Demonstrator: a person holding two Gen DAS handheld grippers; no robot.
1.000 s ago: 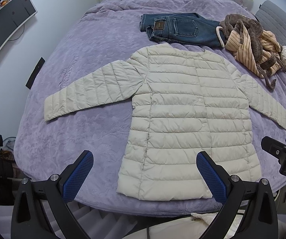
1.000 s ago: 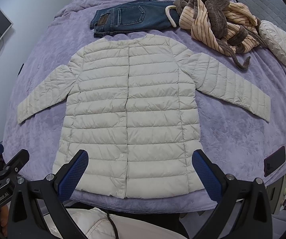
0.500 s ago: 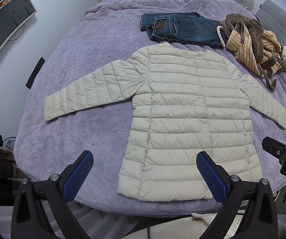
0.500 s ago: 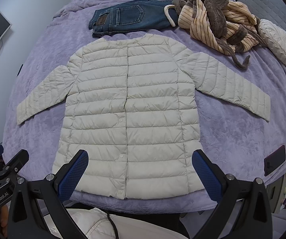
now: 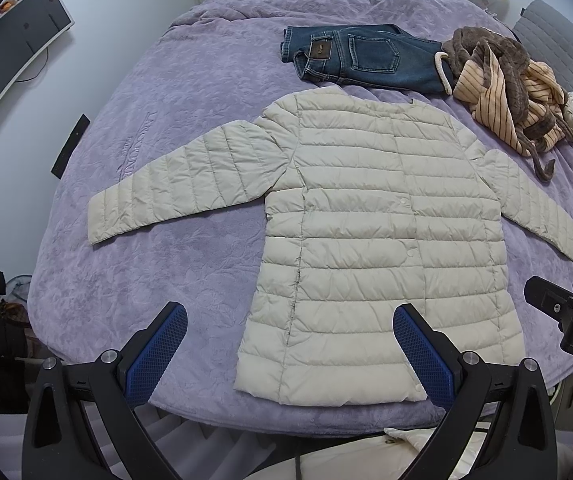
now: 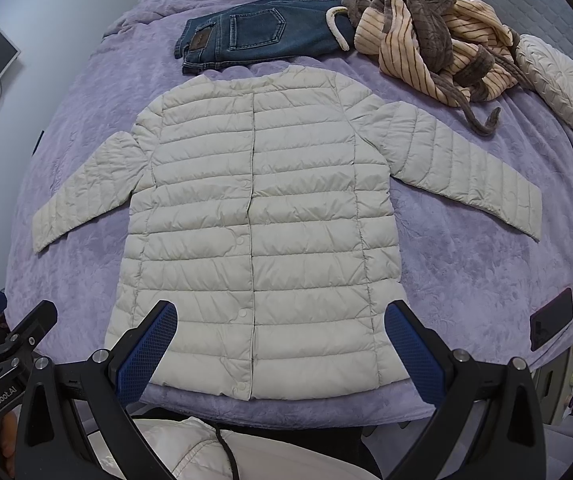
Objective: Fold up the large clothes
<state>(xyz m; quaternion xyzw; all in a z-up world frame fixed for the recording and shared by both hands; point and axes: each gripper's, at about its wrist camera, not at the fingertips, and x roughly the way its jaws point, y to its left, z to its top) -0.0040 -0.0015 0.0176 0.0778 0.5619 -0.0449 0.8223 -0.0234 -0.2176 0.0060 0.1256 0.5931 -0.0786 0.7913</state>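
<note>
Quilted cream puffer jacket lies flat and buttoned on a purple bedspread, spread face up with both sleeves angled outward and down. Its hem sits close to the near edge of the bed, with only a narrow strip of bedspread showing below it. The sleeve on the left side of the left wrist view has broad bare bedspread around it, above, below and past the cuff. The opposite sleeve also has open bedspread beneath it, though a dark phone lies near the bed's edge below that cuff. Just beyond the collar, folded blue jeans lie nearly touching the neckline. Beside them a heap of striped tan cloth with brown plush trim sits near the shoulder; its brown belt end trails toward the sleeve, apart from it. A round cream cushion rests farther out at the bed's far side. The left hand-held gripper hovers over the near edge, its blue-padded fingers spread wide and holding nothing, one over bare bedspread and the other over the hem. The right hand-held gripper is likewise spread wide above the hem and holds nothing. A dark monitor hangs on the wall beside the bed.
</note>
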